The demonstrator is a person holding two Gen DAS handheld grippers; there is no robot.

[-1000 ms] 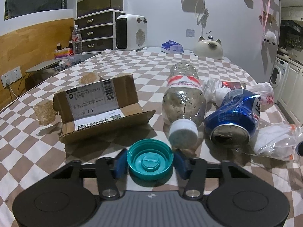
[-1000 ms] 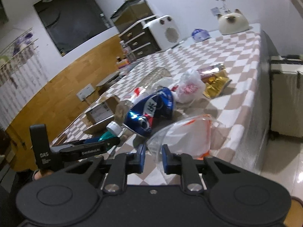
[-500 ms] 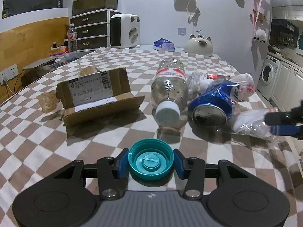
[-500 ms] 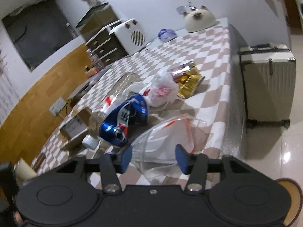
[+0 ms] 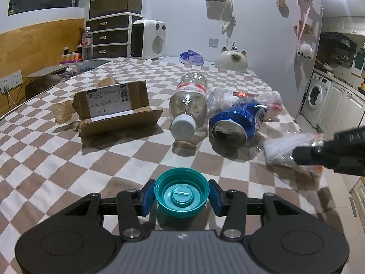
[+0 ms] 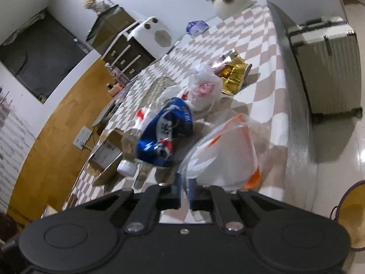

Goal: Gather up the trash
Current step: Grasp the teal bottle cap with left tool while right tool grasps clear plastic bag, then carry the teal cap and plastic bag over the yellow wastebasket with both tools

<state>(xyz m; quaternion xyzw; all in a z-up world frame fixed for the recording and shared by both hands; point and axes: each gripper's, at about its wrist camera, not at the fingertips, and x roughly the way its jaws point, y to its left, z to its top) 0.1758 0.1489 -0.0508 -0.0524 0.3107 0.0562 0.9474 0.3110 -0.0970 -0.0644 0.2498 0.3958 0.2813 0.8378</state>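
Teal lid [image 5: 181, 190] and clear bag [image 6: 224, 157] held, ready for collecting.
Left hand-held gripper [image 5: 181, 197] clamped on lid; right hand-held gripper [image 6: 184, 190] just closed on bag edge (opening kept up).

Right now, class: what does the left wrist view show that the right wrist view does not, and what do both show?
Only the left wrist view: the left gripper clamping a round teal plastic lid, and a white washing machine.

Only the right wrist view: a pale hard-shell suitcase and a crumpled gold foil wrapper.

Both: the crushed blue drink can, the clear plastic bottle with a white cap, the brown cardboard box, and the right gripper shut on a clear plastic bag.
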